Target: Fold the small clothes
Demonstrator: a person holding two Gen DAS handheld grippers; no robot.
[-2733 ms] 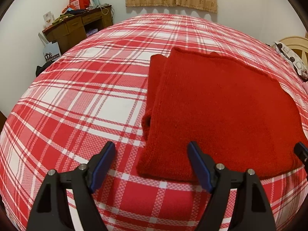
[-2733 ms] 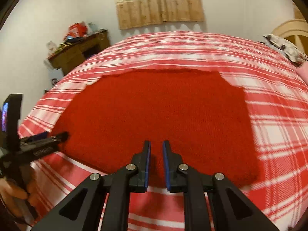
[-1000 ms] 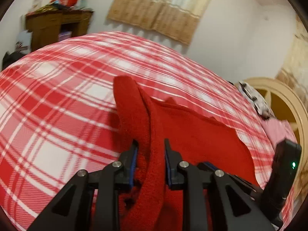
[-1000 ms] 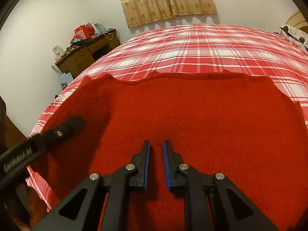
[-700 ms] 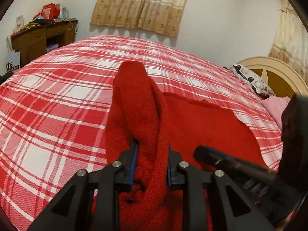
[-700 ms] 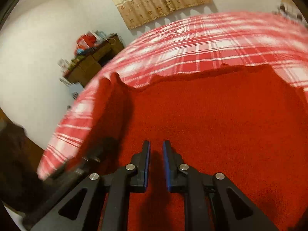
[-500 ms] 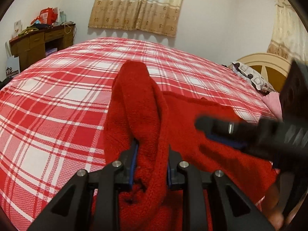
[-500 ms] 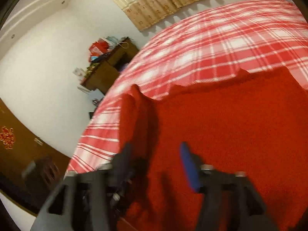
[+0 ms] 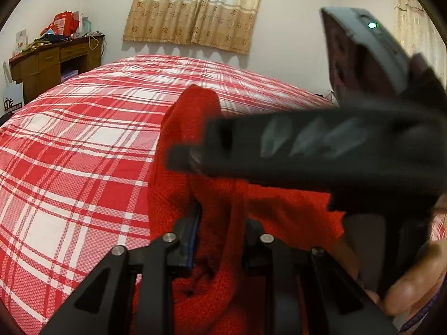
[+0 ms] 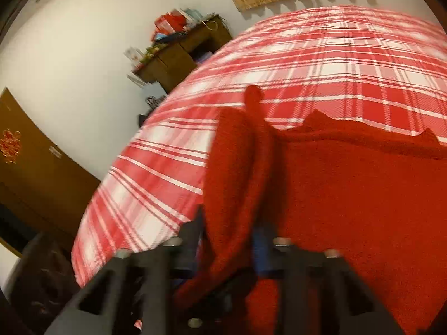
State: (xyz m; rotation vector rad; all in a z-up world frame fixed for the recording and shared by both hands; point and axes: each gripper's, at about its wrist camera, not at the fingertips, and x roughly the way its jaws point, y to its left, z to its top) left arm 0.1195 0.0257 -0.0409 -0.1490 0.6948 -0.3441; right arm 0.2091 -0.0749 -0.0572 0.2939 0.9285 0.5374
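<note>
A red knitted sweater (image 9: pixel 178 128) lies on the plaid bed (image 9: pixel 69 153). My left gripper (image 9: pixel 220 215) is shut on a bunched fold at its left edge and holds it up as a tall ridge. In the left wrist view a blurred black finger (image 9: pixel 251 150) of the right gripper crosses in front of that ridge from the right. The blurred right wrist view shows the same ridge of the sweater (image 10: pixel 237 167) standing between the right gripper (image 10: pixel 229 231) jaws. They are closing on it, and the cloth fills the gap.
A cluttered wooden desk (image 9: pixel 56 61) stands by the far left wall, under a beige curtain (image 9: pixel 195 11). A person's hand (image 9: pixel 413 287) holds the right gripper at the lower right. A brown door (image 10: pixel 28 162) is off the bed's left side.
The right gripper swung left from the flat part of the sweater to the raised ridge, opened, and closed around it. The left gripper kept its hold and stayed put.
</note>
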